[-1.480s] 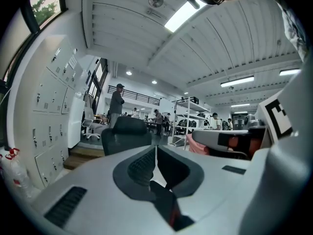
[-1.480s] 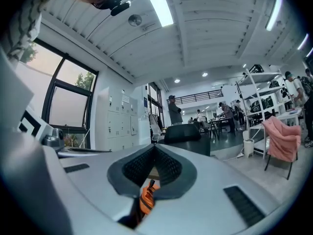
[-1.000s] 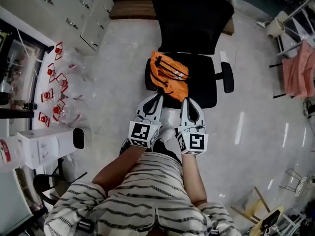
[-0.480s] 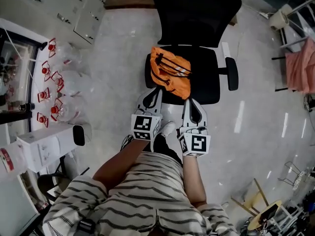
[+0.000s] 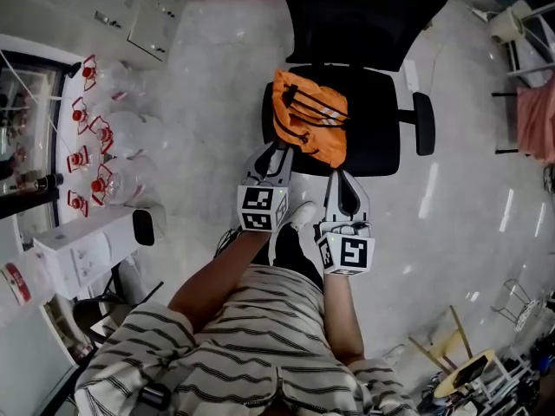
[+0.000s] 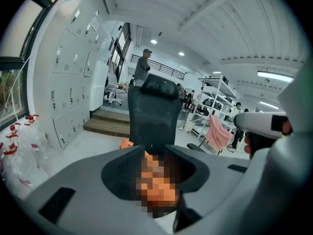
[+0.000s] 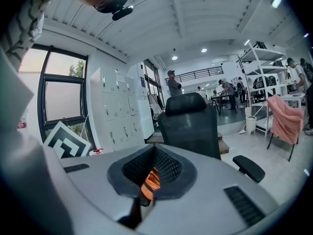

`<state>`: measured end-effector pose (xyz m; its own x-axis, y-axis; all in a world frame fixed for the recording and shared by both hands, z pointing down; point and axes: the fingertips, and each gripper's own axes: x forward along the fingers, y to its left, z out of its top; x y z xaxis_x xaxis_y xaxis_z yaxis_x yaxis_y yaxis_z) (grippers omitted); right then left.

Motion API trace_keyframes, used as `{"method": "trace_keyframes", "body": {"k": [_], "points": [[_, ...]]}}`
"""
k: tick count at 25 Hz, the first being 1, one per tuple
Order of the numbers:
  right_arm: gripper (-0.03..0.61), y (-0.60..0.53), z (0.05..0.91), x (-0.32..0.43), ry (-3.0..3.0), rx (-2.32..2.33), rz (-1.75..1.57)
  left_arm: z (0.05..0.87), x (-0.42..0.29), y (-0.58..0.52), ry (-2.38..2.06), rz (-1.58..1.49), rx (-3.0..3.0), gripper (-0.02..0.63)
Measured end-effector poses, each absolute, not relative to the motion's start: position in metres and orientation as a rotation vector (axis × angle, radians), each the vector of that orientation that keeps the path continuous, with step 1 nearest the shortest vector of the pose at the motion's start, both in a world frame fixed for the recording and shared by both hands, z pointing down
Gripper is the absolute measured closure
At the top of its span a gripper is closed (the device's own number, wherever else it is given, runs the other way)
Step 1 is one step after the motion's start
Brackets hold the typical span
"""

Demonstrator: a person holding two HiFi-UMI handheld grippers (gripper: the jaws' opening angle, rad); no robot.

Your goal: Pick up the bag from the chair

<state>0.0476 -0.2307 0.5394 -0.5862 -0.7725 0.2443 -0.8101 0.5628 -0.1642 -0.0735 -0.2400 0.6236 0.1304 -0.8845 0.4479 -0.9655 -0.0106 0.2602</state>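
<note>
An orange bag [image 5: 310,115] with grey stripes lies crumpled on the left half of a black office chair's seat [image 5: 375,133]. My left gripper [image 5: 276,154] is shut and empty, its tip just short of the bag's near edge. My right gripper [image 5: 340,182] is also shut and empty, pointing at the seat's front edge to the right of the bag. In the left gripper view the left gripper [image 6: 157,180] faces the chair back [image 6: 152,114]. In the right gripper view a sliver of the bag [image 7: 152,180] shows through the hollow of the right gripper [image 7: 145,192].
Several clear bottles with red caps [image 5: 94,137] stand on the floor at the left, beside a white box [image 5: 82,250] and grey lockers [image 5: 156,16]. The chair's armrest [image 5: 423,124] sticks out to the right. A pink cloth [image 5: 536,115] hangs at the far right.
Both grippers have moved forward toward the chair. The left one now reaches the bag's near edge. Both stay shut.
</note>
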Motion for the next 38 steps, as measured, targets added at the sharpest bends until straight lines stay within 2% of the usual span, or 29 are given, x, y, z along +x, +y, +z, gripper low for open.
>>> {"method": "trace_keyframes", "body": {"k": [9,13,38], "points": [[0.569,-0.242,0.555,0.046,-2.603,1.36,0.414,0.678,-0.084,-0.269,-1.764,0.269,1.773,0.42],[0.569,-0.247,0.558,0.044,-2.595,1.356,0.417,0.696,-0.09,-0.278,-1.768,0.288,1.717,0.407],[0.569,-0.247,0.583,0.042,-2.534,1.354,0.479,0.784,-0.108,-0.311,-1.731,0.393,1.477,0.399]]}}
